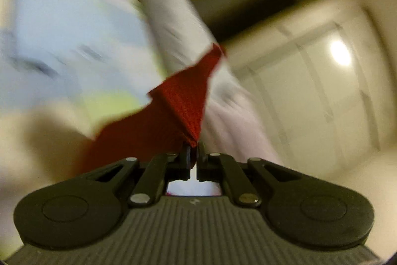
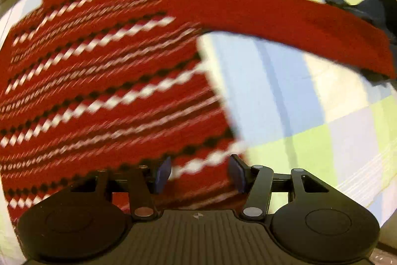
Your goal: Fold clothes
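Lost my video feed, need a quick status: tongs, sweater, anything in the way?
Left tongs shut on the red sweater's sleeve, lifted. Right tongs open over the sweater body on the checked bedsheet. Nothing in the way; pictures blurred.

Both views are warm and yellowish, under dim indoor light. In the left wrist view a round lamp (image 1: 340, 54) glares white at the right, blown out with a soft halo. Motion blur smears the pale bedding (image 1: 74, 41) and the walls; only the red fabric (image 1: 183, 101) near the centre stays fairly sharp. In the right wrist view the red patterned sweater (image 2: 99, 71) streaks diagonally, its white stripes doubled. Fisheye curvature bends both views, with dark vignetted corners.
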Tool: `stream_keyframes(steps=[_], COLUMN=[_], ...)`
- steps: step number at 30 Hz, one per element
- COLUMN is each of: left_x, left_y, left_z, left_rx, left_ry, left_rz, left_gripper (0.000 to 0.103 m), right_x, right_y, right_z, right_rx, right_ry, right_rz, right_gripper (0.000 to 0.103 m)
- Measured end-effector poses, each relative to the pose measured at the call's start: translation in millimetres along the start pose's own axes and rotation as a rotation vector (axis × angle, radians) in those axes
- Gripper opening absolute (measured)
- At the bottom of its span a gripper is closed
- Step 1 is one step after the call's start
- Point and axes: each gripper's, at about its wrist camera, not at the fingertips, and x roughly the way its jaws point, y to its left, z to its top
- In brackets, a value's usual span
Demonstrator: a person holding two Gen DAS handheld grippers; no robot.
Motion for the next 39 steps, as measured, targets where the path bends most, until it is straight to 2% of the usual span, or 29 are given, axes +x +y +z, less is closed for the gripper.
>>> stream_keyframes(steps=[3,5,8,10,15,19,23,27,28,30,31,32,35,39], left_x=[41,68,100,103,78,60,48,57,58,61,63,64,69,77], left_y=[-56,-93,-91,-78,-50,-32,-23,-17,-15,-11,-9,-9,-13,-20], left_z=[-67,-112,-171,-187,-168,-139,-124,-129,-130,-131,-131,-131,-130,-128], left_rx=[0.048,0.080,0.075,0.087,0.201,0.236,0.232,0.217,0.211,0.199,0.193,0.192,0.212,0.265], left_ry=[0.202,0.337,0.499,0.528,0.499,0.453,0.418,0.405,0.403,0.399,0.398,0.395,0.387,0.373], left_rz=[-0.137,-0.229,-0.085,0.001,0.211,0.325,0.376,0.389,0.391,0.396,0.398,0.399,0.387,0.388], left_gripper=[0.003,0.009,0.011,0.011,0.011,0.011,0.011,0.011,0.011,0.011,0.011,0.011,0.011,0.011], right_x=[-8,-14,-19,-17,9,44,70,90,93,99,99,96,64,-4], right_y=[-37,-57,-80,-91,-101,-91,-76,-64,-61,-56,-54,-50,-29,-4], right_z=[16,28,45,55,67,61,49,46,48,53,58,64,84,110], right_rx=[0.040,0.080,0.160,0.228,0.400,0.563,0.671,0.716,0.719,0.719,0.708,0.678,0.465,0.176], right_ry=[-0.045,-0.082,-0.141,-0.181,-0.182,-0.068,0.042,0.085,0.082,0.070,0.058,0.034,-0.148,-0.441], right_rz=[-0.004,0.007,0.075,0.166,0.457,0.677,0.731,0.708,0.691,0.657,0.641,0.624,0.634,0.746], right_gripper=[0.055,0.055,0.055,0.055,0.055,0.054,0.054,0.052,0.047,0.020,0.018,0.006,0.004,0.004])
